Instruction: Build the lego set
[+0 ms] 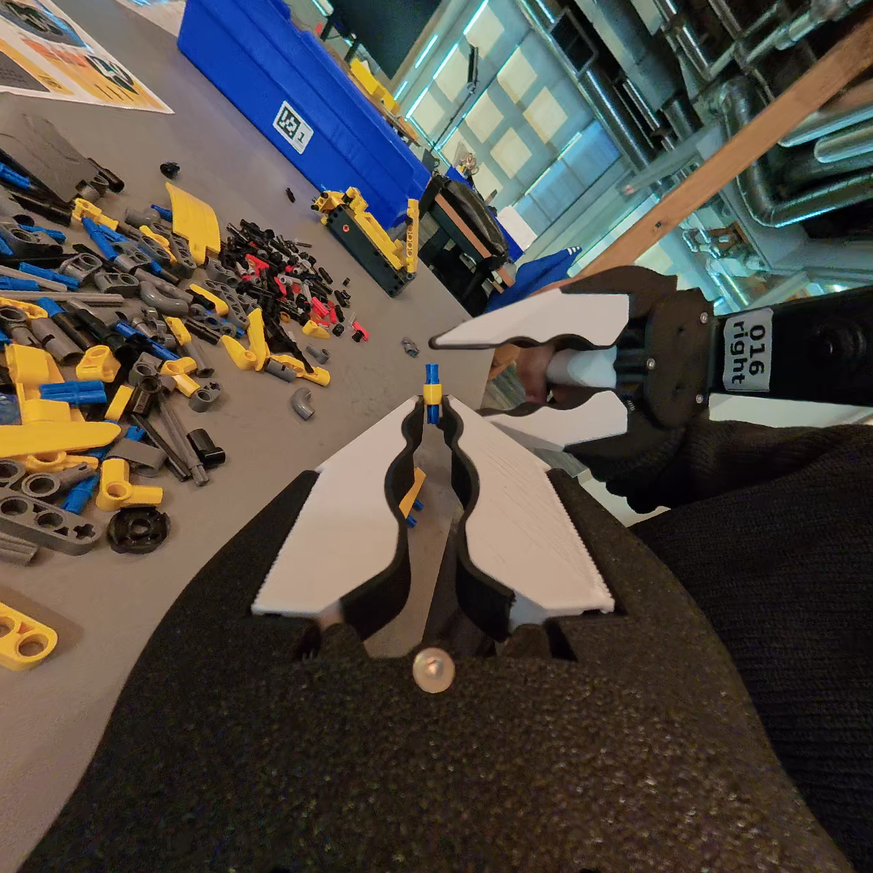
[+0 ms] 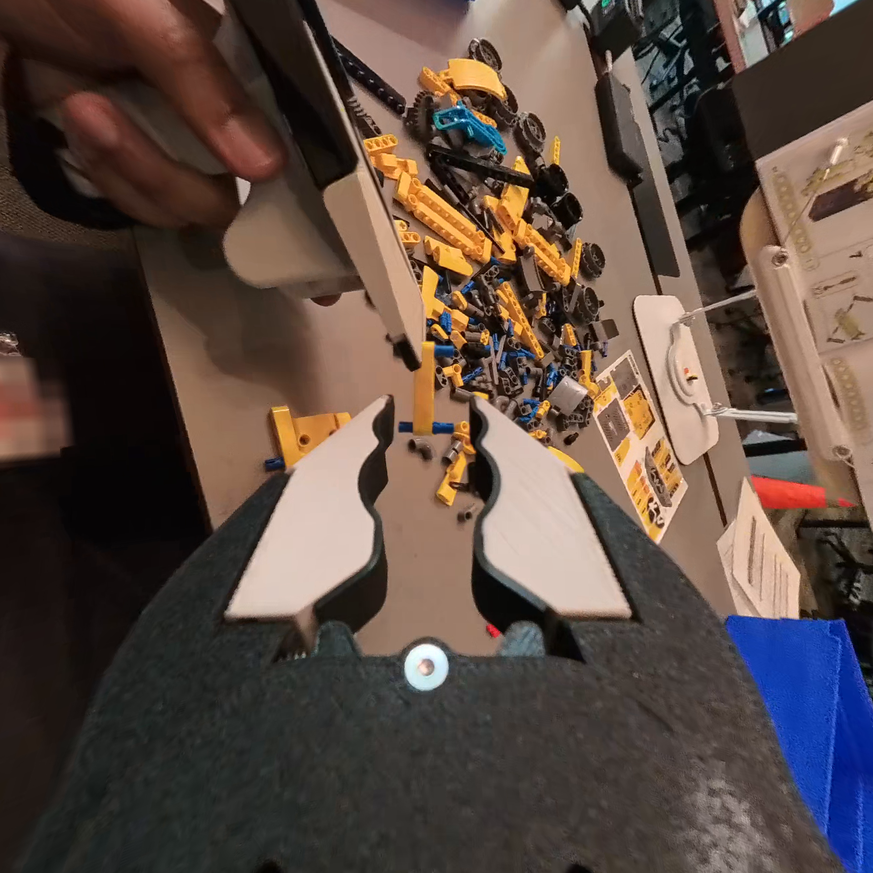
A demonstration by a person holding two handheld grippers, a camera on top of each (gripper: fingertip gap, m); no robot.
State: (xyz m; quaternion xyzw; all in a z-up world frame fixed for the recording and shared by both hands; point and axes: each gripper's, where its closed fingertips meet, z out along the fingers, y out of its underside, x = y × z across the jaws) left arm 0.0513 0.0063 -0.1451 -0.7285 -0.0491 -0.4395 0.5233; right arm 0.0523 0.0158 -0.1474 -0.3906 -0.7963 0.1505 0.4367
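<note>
Above the worktop (image 1: 264,449), left tool (image 1: 431,401) grips a yellow beam (image 1: 431,393), pins (image 1: 431,373) upright; right tool (image 2: 431,411) gapes empty, just to its right.

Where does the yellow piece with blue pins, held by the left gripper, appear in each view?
Left wrist view: yellow piece at centre, between the left gripper tips.
Right wrist view: just above centre, hanging below that gripper.
Shared landmark: the small grey elbow nearby.

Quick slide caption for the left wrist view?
Left tool pinches a yellow beam with blue pins above the grey table; open right tool alongside.
</note>
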